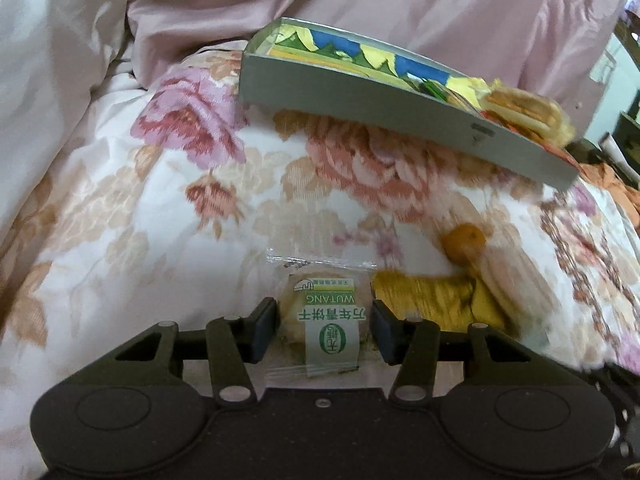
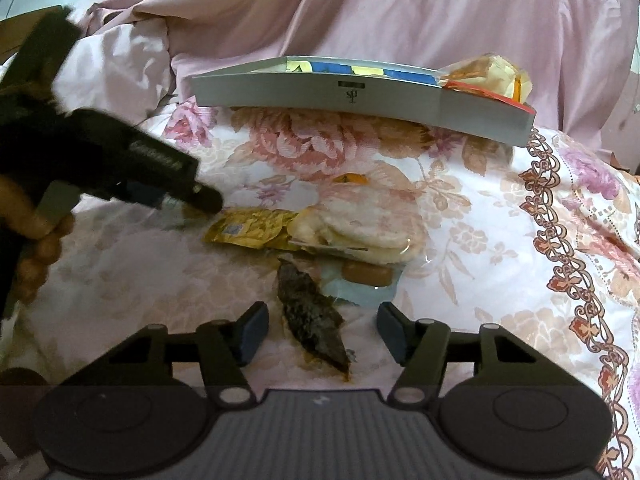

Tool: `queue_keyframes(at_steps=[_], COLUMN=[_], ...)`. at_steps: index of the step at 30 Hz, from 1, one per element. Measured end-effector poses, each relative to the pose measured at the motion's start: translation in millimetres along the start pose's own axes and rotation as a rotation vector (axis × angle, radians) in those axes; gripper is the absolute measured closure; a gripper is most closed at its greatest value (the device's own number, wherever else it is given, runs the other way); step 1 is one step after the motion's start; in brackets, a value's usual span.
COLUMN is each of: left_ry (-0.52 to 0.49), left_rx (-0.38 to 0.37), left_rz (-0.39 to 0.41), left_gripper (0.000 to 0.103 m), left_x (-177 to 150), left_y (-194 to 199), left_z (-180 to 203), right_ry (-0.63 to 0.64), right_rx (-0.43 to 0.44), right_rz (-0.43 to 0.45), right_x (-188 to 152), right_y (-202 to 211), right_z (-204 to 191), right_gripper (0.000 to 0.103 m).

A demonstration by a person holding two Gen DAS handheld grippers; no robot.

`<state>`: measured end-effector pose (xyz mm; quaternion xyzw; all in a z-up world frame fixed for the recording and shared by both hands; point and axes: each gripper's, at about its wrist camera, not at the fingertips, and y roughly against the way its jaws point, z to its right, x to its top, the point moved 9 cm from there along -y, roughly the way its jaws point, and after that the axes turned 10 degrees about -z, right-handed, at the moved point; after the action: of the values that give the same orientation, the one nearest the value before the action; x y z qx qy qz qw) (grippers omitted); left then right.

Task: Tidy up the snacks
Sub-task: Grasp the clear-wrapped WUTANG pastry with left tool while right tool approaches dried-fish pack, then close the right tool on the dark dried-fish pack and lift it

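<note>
Left wrist view showed the left gripper (image 1: 325, 330) low over a flowered quilt (image 1: 120, 220), its two fingers spread on either side of a wrapped biscuit (image 1: 322, 320) with green print on the clear wrapper. Narrow gaps remained between the pads and the packet, so the claw was open and not yet pinching it. Just right of the biscuit lay a yellow packet (image 1: 432, 300), with a small orange fruit (image 1: 464, 244) and a pale wrapped cake (image 1: 504, 280) close behind it, all somewhat blurred. Farther back a shallow grey box (image 1: 360, 100) rested on the quilt, its inside printed in blue, yellow and green, and a few wrapped snacks (image 1: 520, 112) were heaped at its right end. Pink bedding (image 1: 360, 0) rose behind the box.

Right wrist view showed the right gripper (image 2: 322, 330) open wide above the quilt, with a dark brown wrapped snack (image 2: 312, 320) lying between its fingers and touching neither. Beyond it sat a small brown sweet on a pale blue wrapper (image 2: 366, 276), then the pale cake (image 2: 360, 228) and the yellow packet (image 2: 252, 232) side by side. The left gripper (image 2: 200, 200) reached in from the left, held by a hand (image 2: 36, 232).
</note>
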<state>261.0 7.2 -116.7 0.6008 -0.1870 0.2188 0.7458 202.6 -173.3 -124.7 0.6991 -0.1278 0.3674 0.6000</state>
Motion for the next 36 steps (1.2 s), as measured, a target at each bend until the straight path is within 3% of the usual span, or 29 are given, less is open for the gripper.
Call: queue_keyframes(at_steps=[10,16,22,26,30,36], left_ry=[-0.022,-0.061,-0.09,-0.142,-0.163,-0.188], left_rx=[-0.019,-0.012,-0.008,0.017,0.045,0.053], left_rz=[-0.026,-0.02,-0.021,-0.023,-0.022,-0.018], left_gripper=[0.049,0.043,0.037,0.037,0.047,0.049], left_x=[-39.1,-40.7,-40.2,-42.8,-43.4,-44.5], left_y=[26.6,23.6,19.3,18.2,18.6,20.2], left_z=[9.8,13.1,16.1,21.5,21.6,24.3], right_ry=[0.034,0.042,0.014,0.057,0.109,0.145], right_rx=[0.001,-0.016,-0.004,-0.001,0.008,-0.013], right_rz=[-0.009,0.002,0.0,0.012,0.022,0.029], right_x=[-4.4,-2.4,-2.6,-2.6,-2.6,-3.2], right_y=[5.2,1.6,-4.9,-3.0,-0.1,3.3], right_z=[-10.3,-6.3,0.2,-7.0,-18.5,-25.2], right_gripper=[0.041,0.02,0.017,0.026,0.048,0.051])
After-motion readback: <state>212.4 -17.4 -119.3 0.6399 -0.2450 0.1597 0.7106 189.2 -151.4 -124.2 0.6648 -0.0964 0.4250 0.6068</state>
